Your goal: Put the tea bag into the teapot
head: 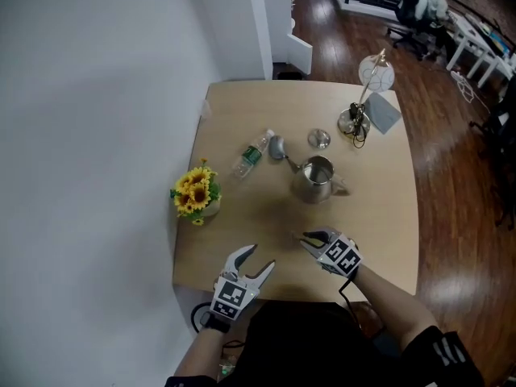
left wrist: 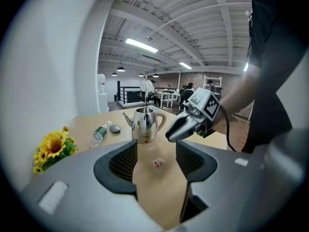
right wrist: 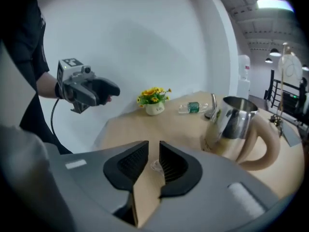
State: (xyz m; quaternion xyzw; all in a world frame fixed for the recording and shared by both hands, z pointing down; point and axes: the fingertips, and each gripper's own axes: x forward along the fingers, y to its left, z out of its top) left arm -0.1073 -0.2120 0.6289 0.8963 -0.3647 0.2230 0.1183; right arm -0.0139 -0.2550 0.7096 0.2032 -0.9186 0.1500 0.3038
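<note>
Tea bag (left wrist: 157, 165) is flat on the table (head: 379, 208), near the near edge and between the two grippers. It's a small clear sachet with a red mark, and nothing is gripping it.

Right gripper (head: 306, 239) is just beside it. Its jaws are narrow, only a slim gap, with nothing clamped; the bag shows on the wood just past the tips. In the left gripper view the right gripper hangs a bit above the table, nose tilted down.

Left gripper (head: 260, 256) has its jaws wide and is empty, lined up on the bag from the other side.

The steel teapot (head: 316, 178) stands upright mid-table with its top open, beyond the bag. A small round steel piece (head: 319, 139) behind it is probably the lid. The water bottle (head: 251, 156) lies on its side towards the left edge, and the sunflower pot (head: 196, 193) sits at the left edge.

My read is that the step in hand is the pick, likely with the right gripper.
- The gap looks too tight to straddle the bag, so widen it a little first.
- Come down nose-first and pinch one edge or corner; the sachet is thin and flat, so a flat approach will just push it along.
- Confirm the grip before lifting.
- Carry it over the open mouth and release low so it drops inside and doesn't catch on the rim.
- Keep clear of the handle side so the pot doesn't get nudged.
</note>
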